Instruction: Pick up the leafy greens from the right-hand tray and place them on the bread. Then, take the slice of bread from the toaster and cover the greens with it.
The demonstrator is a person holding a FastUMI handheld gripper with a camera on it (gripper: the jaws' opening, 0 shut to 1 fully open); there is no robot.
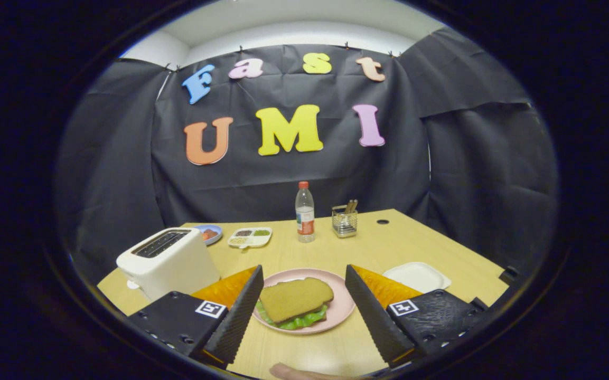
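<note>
One slice of bread (296, 298) lies on top of the leafy greens (296, 320), low in the centre of the frame, on 1 pink plate (342, 307). The greens show only as a frilly rim under the near edge of the slice; whether a 2nd slice lies below them I cannot tell. The plate sits on the wooden table (336, 248) and appears between the 2 fingers of the gripper (302, 309), which stand wide apart w/ nothing held; each finger is just beside the plate rim, not touching the bread.

Left of the plate, at lower left of the frame, 1 white toaster (168, 261) stands w/ 2 dark slots on top; inside of the slots is too dark to make out. The left finger covers its near corner. At right of the plate, 1 white tray (417, 276) lies flat, partly cut by the right finger.

Further back, mid-frame: 1 small blue dish (210, 234) w/ something reddish, half hidden behind the toaster; 1 white divided tray (250, 237) w/ small fillings, too small to tell; 1 clear bottle (305, 212) w/ red cap, upright; 1 metal holder (344, 220) w/ some sticks, no. unclear. One dark hole (382, 221) is in the table near the far right corner.

At the very bottom edge a bit of a finger of a person (296, 372) shows, cut off.
</note>
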